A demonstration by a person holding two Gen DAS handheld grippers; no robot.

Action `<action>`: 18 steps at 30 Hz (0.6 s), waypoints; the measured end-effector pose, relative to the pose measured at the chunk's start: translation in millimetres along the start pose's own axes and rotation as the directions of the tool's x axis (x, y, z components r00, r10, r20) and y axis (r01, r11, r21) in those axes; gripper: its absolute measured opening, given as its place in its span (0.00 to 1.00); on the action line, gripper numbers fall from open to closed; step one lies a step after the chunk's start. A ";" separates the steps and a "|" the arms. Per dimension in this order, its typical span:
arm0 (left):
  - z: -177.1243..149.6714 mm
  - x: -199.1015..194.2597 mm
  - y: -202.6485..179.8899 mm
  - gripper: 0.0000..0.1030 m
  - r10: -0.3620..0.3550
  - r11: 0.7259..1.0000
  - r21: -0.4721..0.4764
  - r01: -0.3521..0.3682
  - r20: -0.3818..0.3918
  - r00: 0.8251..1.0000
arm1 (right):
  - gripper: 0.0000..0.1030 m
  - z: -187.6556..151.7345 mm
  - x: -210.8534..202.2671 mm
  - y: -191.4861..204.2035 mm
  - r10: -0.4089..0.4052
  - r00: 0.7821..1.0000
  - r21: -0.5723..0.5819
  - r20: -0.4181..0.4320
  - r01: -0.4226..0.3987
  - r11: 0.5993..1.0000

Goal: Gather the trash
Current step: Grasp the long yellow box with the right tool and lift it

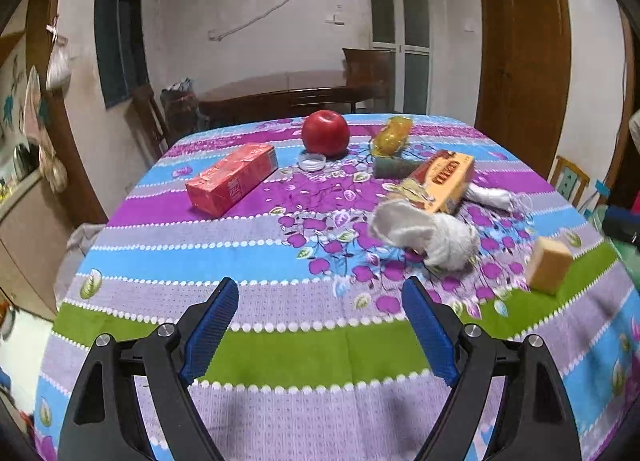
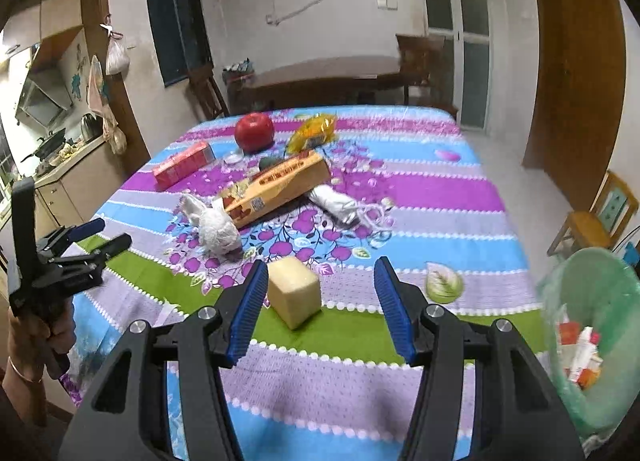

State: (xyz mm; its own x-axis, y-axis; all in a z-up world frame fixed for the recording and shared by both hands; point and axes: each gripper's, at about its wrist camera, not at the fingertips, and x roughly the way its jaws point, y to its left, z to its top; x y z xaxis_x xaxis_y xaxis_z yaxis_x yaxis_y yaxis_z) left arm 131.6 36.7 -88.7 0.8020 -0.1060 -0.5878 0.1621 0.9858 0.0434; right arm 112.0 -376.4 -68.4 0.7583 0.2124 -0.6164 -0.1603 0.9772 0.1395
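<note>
Home dining room: clothed table (image 1: pixel 280 341), kitchen counter (image 2: pixel 68 161), wooden door (image 1: pixel 524 41).

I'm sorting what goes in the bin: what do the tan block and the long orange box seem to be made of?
The tan block looks like sponge or foam: matte, faintly pitted faces, soft edges. The long orange box looks like printed cardboard with a slight sheen: flat panels, folded corners. Neither is certain from these views.

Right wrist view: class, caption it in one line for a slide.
Open right tool nears a yellow block on the tablecloth; lined bin beside.
</note>
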 end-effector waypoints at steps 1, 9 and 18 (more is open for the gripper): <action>2.1 3.1 2.5 0.82 -0.008 1.000 -0.014 0.007 -0.002 1.000 | 0.52 3.9 6.3 0.1 0.010 1.000 0.002 -0.009 -0.010 1.000; 17.1 29.7 13.3 0.82 0.053 0.993 -0.108 -0.057 -0.045 0.998 | 0.61 62.1 69.8 3.4 0.261 0.957 0.221 -0.128 -0.229 0.948; 16.7 36.6 27.9 0.84 0.065 0.976 -0.207 -0.064 0.002 0.998 | 0.86 90.8 171.1 16.2 0.205 0.929 0.624 -0.307 0.034 0.781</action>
State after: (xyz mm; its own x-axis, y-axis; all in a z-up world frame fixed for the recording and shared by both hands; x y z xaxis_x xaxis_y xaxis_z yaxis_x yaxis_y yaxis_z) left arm 175.1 58.1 -95.5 0.8119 -0.0415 -0.5823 -0.0116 0.9961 -0.0872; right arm 296.5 -324.9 -101.2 0.4780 0.3998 -0.7821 0.2948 0.7657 0.5717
